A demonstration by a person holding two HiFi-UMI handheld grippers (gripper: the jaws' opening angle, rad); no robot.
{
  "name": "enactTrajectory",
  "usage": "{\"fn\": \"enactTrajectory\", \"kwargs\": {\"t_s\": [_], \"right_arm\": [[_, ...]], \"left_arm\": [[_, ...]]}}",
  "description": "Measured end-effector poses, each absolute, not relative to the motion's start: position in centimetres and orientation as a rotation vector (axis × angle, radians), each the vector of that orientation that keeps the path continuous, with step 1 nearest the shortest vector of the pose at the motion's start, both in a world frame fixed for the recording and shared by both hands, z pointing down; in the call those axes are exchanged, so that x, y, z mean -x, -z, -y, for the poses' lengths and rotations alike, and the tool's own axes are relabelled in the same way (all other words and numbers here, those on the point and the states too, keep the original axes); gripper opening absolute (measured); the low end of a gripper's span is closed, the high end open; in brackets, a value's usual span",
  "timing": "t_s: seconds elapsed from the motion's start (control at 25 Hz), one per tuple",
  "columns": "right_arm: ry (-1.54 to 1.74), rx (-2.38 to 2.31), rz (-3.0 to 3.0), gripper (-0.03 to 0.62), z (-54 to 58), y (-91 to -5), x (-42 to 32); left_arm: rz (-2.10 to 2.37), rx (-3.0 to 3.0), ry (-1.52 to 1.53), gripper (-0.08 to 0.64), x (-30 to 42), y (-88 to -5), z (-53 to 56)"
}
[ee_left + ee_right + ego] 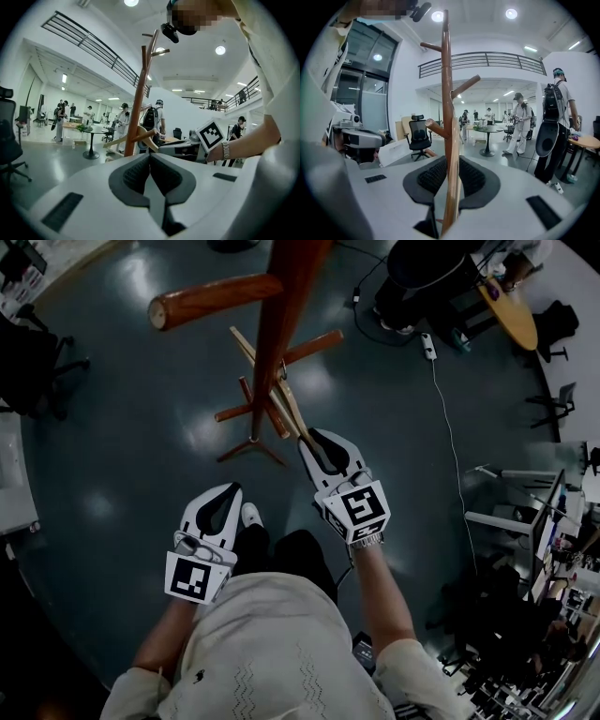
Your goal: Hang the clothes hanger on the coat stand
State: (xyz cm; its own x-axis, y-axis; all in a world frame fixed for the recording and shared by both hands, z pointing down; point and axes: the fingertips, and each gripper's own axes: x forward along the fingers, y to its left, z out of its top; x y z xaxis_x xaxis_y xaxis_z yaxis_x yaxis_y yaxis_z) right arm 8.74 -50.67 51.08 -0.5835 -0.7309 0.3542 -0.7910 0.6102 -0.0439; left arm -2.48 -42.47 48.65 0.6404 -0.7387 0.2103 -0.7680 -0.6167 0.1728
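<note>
- Currently the right tongs (314, 439) are clamping one end of the pale wooden clothes hanger (287, 401). In the right gripper view the pale wood strip (452, 187) is sitting squeezed between the two dark pads.
- Left tongs (230, 493) are sitting pressed together with nothing between them, hanging low beside the person's body and taking no part.
- Hanger is being held up off the glossy dark grey floor (141, 427), slanting away from the tongs toward the tall reddish-brown wooden coat stand (295, 268).
- Its far end is crossing the stand's pole near the lower pegs in the head view. I can't tell if it is touching a peg.
- The hook isn't showing clearly in any view.
- Progress, as I judge it: pickup and carry are looking done, and the hanger is sitting right at the stand.
- Hanging is not yet done, since the right tongs are bearing the hanger's weight.
- Left to do: getting the hook over a peg, then letting go and pulling back.
- Containers: none are taking part here, so there are no contents to log.
</note>
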Motion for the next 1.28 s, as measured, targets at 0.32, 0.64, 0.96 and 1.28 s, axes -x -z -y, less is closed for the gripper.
{"fn": "enactTrajectory", "kwargs": {"t_s": [0.32, 0.64, 0.96, 1.28], "right_arm": [[-0.310, -1.310, 2.514, 0.071, 47.4, -50.3, -10.9], [-0.326, -1.310, 2.518, 0.069, 41.7, -47.5, -11.5], [-0.491, -1.186, 2.694, 0.068, 37.5, -45.6, -8.1], [-0.595, -1.024, 2.741, 0.038, 35.3, -46.0, -6.1]], "left_arm": [[1.229, -2.623, -0.149, 0.014, 2.4, -48.2, 40.9], [1.250, -2.655, -0.058, 0.014, 2.6, -45.9, 40.0], [1.348, -2.659, -0.078, 0.014, 3.9, -45.4, 37.6], [1.321, -2.675, -0.091, 0.014, 3.1, -44.9, 36.1]]}}
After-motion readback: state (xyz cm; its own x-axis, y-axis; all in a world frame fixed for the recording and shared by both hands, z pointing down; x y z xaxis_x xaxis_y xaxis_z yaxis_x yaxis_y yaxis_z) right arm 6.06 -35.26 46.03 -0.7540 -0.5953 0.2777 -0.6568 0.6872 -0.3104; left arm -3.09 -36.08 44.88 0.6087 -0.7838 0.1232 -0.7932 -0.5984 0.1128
